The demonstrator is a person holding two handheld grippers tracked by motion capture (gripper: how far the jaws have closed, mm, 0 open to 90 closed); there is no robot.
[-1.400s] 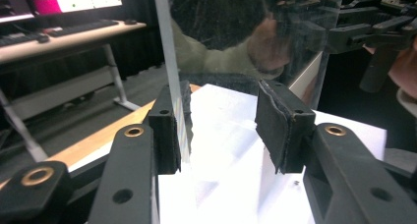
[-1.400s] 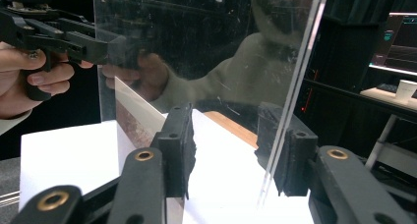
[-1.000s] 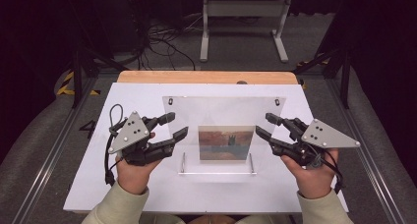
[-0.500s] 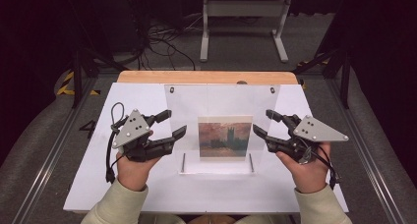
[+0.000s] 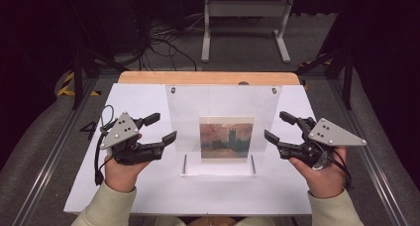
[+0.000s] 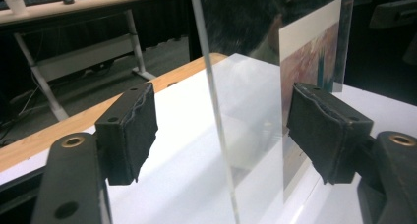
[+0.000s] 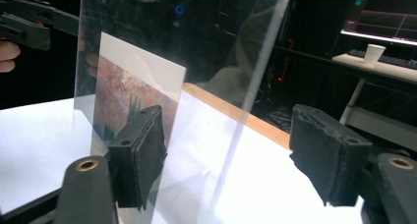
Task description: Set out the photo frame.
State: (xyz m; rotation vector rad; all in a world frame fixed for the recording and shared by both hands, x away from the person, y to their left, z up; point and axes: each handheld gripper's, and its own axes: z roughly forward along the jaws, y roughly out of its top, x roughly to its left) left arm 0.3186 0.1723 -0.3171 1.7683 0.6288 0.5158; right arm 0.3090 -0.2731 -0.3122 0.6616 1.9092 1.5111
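STEP: both tongs set to grip the clear panel's side edges | left tongs [image 5: 161,128] — jaws just widened, panel edge between them, untouched | right tongs [image 5: 278,127] — same | clear panel [image 5: 223,107] upright mid-worktop [image 5: 133,196], picture [image 5: 227,139] on it | NEXT: likely close both evenly — keep it upright
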